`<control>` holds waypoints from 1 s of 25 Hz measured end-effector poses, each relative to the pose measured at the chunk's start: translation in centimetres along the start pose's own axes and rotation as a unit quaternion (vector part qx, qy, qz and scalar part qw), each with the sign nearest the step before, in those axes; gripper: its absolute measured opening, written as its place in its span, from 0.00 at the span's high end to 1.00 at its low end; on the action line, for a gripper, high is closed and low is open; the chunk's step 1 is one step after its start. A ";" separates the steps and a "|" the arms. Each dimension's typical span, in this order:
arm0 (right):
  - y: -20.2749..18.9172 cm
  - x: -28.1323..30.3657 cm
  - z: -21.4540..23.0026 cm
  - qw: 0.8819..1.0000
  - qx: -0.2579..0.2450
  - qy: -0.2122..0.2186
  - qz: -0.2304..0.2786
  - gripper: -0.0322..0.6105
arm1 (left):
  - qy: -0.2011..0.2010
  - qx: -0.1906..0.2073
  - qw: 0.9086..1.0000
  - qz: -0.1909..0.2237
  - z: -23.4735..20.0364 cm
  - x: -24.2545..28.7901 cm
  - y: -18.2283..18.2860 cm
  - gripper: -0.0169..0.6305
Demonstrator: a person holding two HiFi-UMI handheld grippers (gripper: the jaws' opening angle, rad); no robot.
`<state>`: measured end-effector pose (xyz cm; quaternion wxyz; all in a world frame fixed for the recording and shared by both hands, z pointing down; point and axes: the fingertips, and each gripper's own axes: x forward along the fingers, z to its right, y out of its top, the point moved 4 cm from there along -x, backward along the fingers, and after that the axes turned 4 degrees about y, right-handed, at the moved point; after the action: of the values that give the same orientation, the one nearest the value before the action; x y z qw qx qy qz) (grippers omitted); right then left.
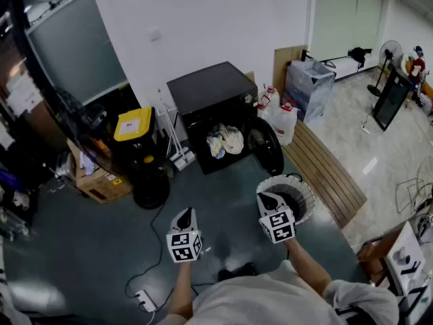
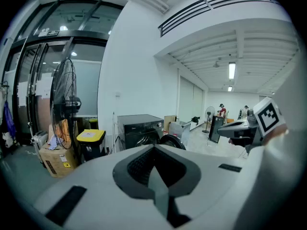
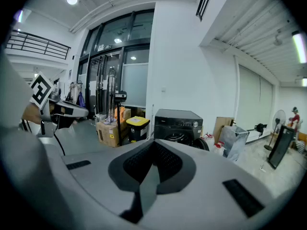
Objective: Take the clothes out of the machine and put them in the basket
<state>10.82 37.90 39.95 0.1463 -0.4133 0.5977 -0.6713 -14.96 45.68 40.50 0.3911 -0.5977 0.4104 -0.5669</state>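
Observation:
A black washing machine [image 1: 208,97] stands against the white wall with its round door [image 1: 272,145] swung open to the right. Pale clothes [image 1: 226,141] lie in the drum. A white slatted basket [image 1: 302,189] sits on the floor in front of it, to the right. My right gripper [image 1: 264,197] hovers at the basket's near left rim, shut and empty. My left gripper [image 1: 187,212] hangs over bare floor to the left, also shut and empty. Both are well short of the machine [image 2: 139,128], which stands beyond the closed jaws in the right gripper view too [image 3: 180,123].
A black bin with a yellow lid [image 1: 134,128], a cardboard box [image 1: 101,180] and a floor fan's base [image 1: 151,189] stand left of the machine. White jugs [image 1: 283,119] and a wooden slatted platform [image 1: 326,175] lie to its right. A power strip [image 1: 145,300] and its cable trail across the near floor.

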 end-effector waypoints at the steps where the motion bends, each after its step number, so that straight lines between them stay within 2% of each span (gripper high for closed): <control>1: -0.2 0.1 0.2 1.000 -0.001 -0.001 0.001 0.92 | 0.000 0.001 1.000 0.000 0.1 0.1 0.1 0.95; 15: -1.4 -0.2 2.8 1.000 0.001 0.014 -0.003 0.92 | 0.001 0.001 1.000 -0.001 3.4 2.3 0.4 0.95; 25: -2.3 3.0 4.6 1.000 -0.004 0.024 -0.015 0.92 | -0.010 0.003 1.000 -0.015 4.3 6.1 -0.1 0.95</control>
<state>13.00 33.29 42.91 0.1199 -0.4063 0.5975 -0.6808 -10.52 40.00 42.60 0.3888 -0.6078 0.3958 -0.5681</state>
